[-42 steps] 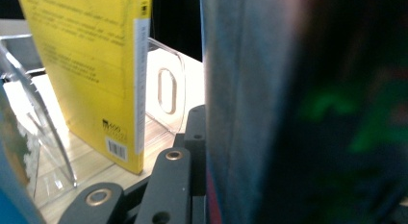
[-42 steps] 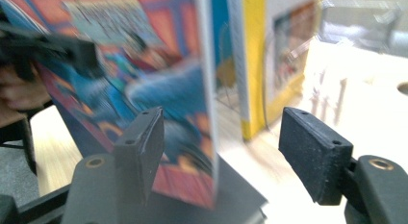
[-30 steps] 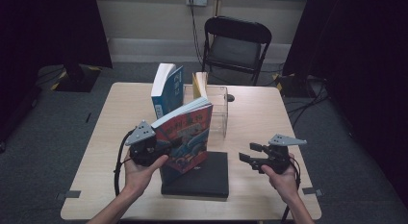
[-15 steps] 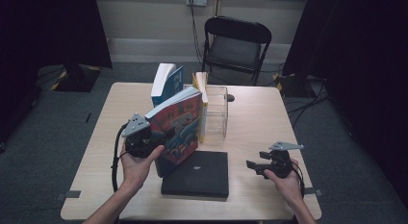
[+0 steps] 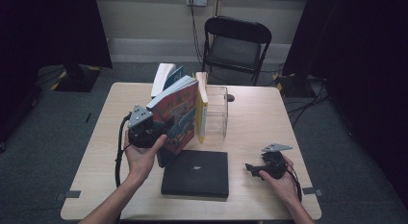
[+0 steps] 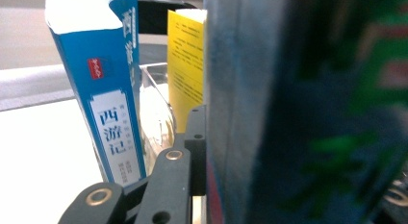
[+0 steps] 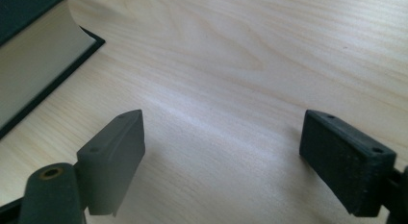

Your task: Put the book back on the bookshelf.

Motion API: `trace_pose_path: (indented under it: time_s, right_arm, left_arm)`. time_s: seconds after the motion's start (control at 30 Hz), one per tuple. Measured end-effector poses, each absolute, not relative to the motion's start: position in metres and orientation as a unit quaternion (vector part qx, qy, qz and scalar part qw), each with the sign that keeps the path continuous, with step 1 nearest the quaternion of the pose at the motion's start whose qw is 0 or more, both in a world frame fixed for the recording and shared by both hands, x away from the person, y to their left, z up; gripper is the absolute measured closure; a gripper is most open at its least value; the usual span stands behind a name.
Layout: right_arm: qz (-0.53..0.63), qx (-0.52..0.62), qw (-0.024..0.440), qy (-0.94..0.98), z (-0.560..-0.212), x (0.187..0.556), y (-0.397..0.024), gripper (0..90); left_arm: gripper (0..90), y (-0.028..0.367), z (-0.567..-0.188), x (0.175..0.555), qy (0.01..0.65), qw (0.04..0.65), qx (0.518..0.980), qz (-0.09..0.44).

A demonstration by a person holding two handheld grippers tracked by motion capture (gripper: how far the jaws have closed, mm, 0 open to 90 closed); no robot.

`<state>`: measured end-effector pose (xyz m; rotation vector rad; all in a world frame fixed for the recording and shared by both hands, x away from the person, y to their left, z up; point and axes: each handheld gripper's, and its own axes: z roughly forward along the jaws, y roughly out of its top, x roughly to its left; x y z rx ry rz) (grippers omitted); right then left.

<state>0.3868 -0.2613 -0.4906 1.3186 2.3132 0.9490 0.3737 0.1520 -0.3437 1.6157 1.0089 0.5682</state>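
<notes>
The colourful book (image 5: 180, 116) is clamped in the left hand-held gripper (image 5: 144, 130), its jaws closed on the lower edge near the spine, and it is held upright above the worktop (image 5: 269, 123), leaning against the yellow book (image 5: 202, 108). In the left gripper view its blurred cover (image 6: 308, 118) stands against the jaw, with the yellow book (image 6: 185, 65) and the blue-and-white book (image 6: 115, 99) behind. Those books stand beside a clear acrylic holder (image 5: 216, 111). A black book (image 5: 196, 173) lies flat just in front of the held one. The right hand-held gripper (image 5: 255, 170), low over the worktop to the right of the black book, has just been opening; its jaws stand wide apart with bare wood (image 7: 231, 89) between them.
</notes>
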Motion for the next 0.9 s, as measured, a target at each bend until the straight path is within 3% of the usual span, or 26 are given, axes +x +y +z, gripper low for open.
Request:
trace_pose_path:
  time_s: [0.33, 0.9]
  right_arm:
    - [0.335, 0.454, 0.193, 0.803, -0.497, 0.381, -0.260, 14.1]
    - [0.346, 0.449, 0.199, 0.799, -0.499, 0.380, -0.259, 13.8]
  left_arm:
    - [74.8, 0.136, -0.348, 0.387, 0.448, 0.532, 0.667, 0.268]
    - [74.8, 0.114, -0.344, 0.416, 0.467, 0.524, 0.649, 0.295]
